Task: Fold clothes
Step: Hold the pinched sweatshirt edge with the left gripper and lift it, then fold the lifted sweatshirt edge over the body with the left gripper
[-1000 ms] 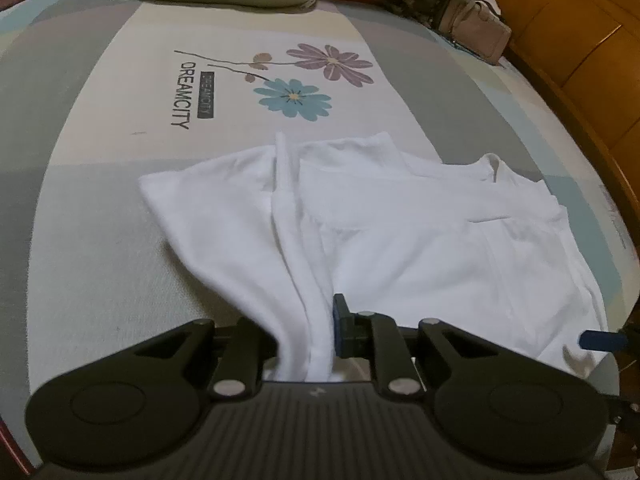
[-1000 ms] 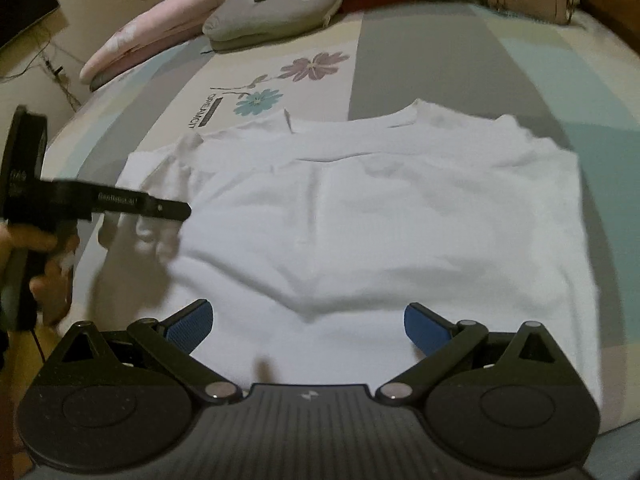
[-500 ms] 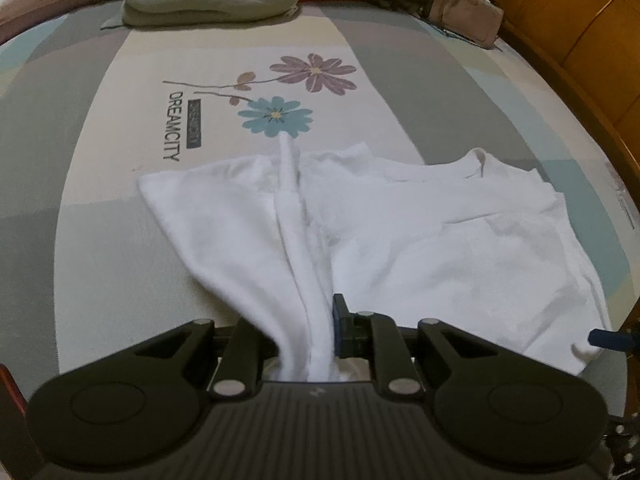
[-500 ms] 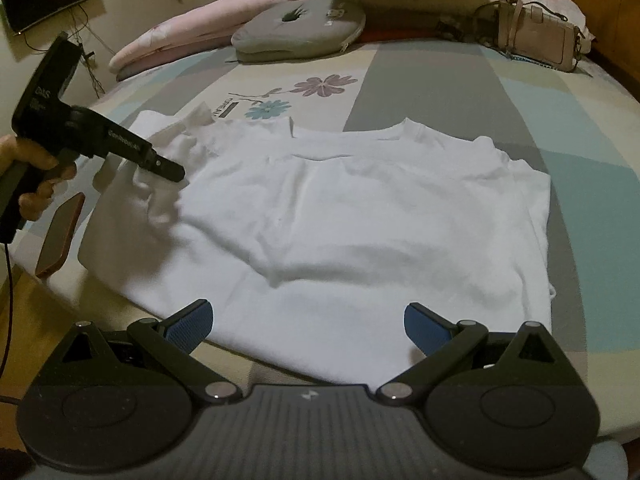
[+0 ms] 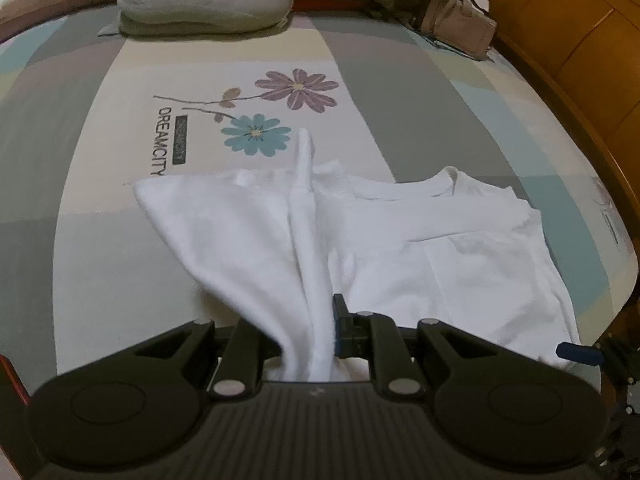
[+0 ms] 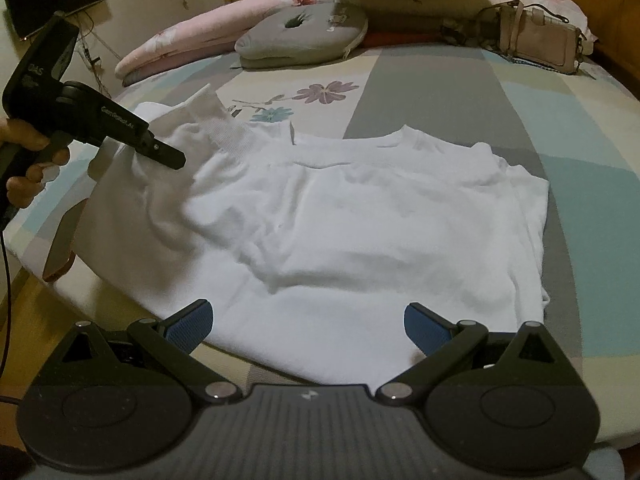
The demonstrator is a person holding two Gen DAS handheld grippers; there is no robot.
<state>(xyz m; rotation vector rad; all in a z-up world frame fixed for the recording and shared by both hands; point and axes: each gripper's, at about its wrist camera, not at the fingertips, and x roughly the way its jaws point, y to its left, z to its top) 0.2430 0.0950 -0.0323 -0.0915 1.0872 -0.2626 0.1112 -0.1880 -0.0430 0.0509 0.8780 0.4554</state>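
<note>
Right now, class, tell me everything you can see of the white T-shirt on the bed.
The white knit-cotton T-shirt lies mostly flat on the patchwork-print bedsheet, round collar toward the pillows, faintly wrinkled. Its left side is bunched and lifted off the bed, pinched in the left gripper. The near hem reaches the mattress edge, just ahead of the open right gripper, which does not touch it.

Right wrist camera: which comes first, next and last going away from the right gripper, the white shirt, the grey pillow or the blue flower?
From the right gripper:
1. White shirt, right in front of the open fingers, spread on the bed.
2. Blue flower, printed on the sheet just past the shirt's collar.
3. Grey pillow, far back at the head of the bed.
</note>
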